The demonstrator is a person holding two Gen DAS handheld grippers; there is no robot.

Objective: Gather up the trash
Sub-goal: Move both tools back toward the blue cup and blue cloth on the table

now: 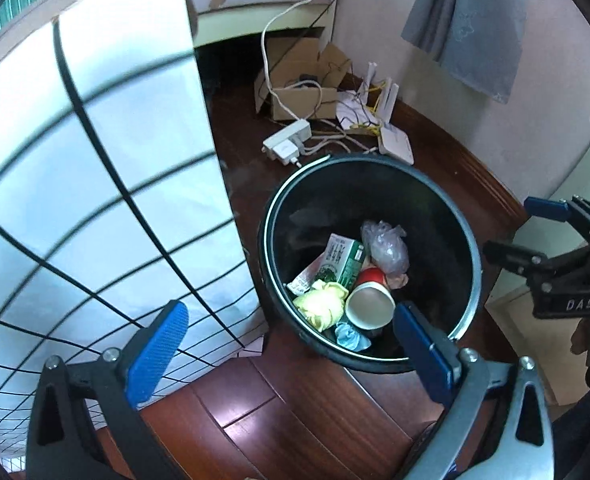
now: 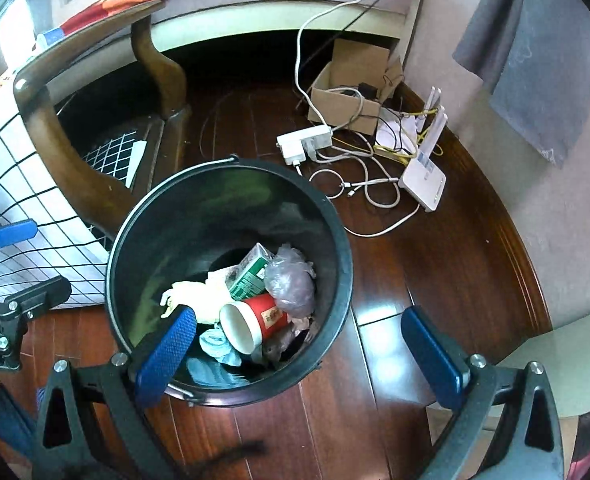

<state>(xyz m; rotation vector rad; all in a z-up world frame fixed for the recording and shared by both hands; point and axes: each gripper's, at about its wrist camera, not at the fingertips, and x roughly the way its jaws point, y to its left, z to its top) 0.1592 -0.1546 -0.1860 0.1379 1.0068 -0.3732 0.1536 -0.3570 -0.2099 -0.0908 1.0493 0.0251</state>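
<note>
A black round trash bin (image 1: 461, 236) stands on the wooden floor; it also shows in the right wrist view (image 2: 335, 240). Inside lie a red paper cup (image 1: 369, 302) (image 2: 255, 320), a green carton (image 1: 345, 260) (image 2: 249, 272), a crumpled plastic bag (image 1: 387, 250) (image 2: 291, 280), yellow crumpled paper (image 1: 321, 306) (image 2: 193, 296) and a blue wad (image 1: 351, 336) (image 2: 219, 346). My left gripper (image 1: 291, 344) is open and empty above the bin's near left rim. My right gripper (image 2: 299, 352) is open and empty above the bin's near edge.
A white cloth with a black grid (image 1: 95, 200) hangs over a table at the left. A wooden chair frame (image 2: 67, 152) stands beside the bin. A power strip (image 2: 303, 142), cables, a white router (image 2: 423, 182) and a cardboard box (image 2: 347, 96) lie on the floor behind.
</note>
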